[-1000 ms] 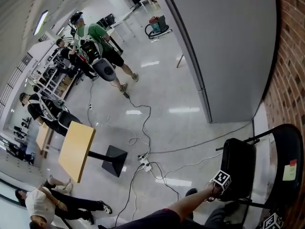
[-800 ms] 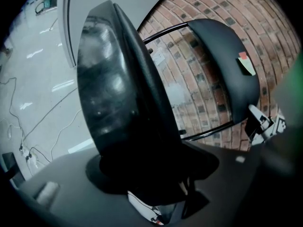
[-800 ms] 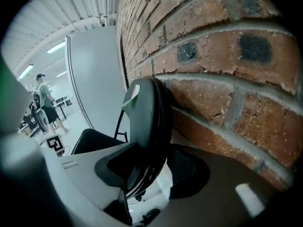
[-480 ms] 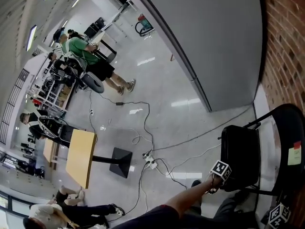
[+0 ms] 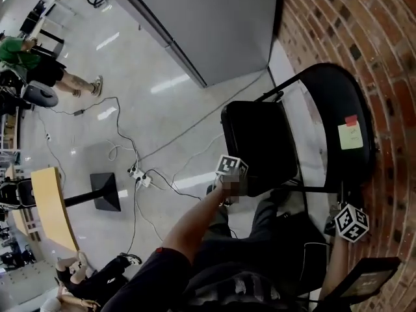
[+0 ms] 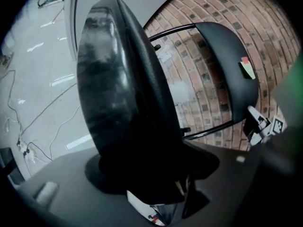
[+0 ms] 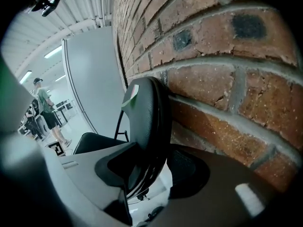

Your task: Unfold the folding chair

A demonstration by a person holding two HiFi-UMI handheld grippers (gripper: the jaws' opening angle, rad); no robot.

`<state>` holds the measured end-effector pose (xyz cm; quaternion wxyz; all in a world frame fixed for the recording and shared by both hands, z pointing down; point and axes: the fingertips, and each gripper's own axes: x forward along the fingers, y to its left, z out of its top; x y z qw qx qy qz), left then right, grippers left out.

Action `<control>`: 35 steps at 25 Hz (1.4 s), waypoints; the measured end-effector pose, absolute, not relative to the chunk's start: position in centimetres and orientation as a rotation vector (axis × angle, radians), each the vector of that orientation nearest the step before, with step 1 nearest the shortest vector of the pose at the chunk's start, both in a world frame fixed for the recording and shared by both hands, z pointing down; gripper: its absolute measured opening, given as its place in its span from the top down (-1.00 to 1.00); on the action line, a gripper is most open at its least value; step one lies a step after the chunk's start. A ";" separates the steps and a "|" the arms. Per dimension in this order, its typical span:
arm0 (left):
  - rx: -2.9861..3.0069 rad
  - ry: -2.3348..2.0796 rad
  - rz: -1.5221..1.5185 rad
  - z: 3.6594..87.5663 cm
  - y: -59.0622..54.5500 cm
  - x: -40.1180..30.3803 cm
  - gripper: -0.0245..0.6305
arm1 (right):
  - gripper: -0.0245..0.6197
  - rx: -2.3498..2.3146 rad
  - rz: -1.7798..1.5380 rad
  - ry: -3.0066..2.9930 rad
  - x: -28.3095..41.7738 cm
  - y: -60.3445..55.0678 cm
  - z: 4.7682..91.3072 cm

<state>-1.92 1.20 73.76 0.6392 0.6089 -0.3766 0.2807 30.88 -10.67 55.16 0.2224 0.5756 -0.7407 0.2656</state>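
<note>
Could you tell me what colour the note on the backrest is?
The note is pale yellow, clearest in head view.

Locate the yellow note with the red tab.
The yellow note is at the right of the head view, stuck on the folding chair's black backrest, between the seat and the brick wall.

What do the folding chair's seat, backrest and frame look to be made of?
The seat looks like black padded vinyl or leatherette: fine grain, soft sheen. The backrest seems to have the same grained black covering. The frame is thin black tubing, probably painted metal, judging by its glossy highlights.
</note>
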 end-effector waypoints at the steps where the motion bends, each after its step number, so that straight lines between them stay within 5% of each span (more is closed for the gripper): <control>1: 1.383 -0.846 0.632 74.1 1.5 -1.5 -0.13 | 0.30 1.582 0.750 -2.031 31.3 -10.5 55.2; 35: 1.302 -0.825 0.610 78.7 4.9 -5.2 -0.22 | 0.26 1.499 0.910 -1.790 32.1 -10.3 58.5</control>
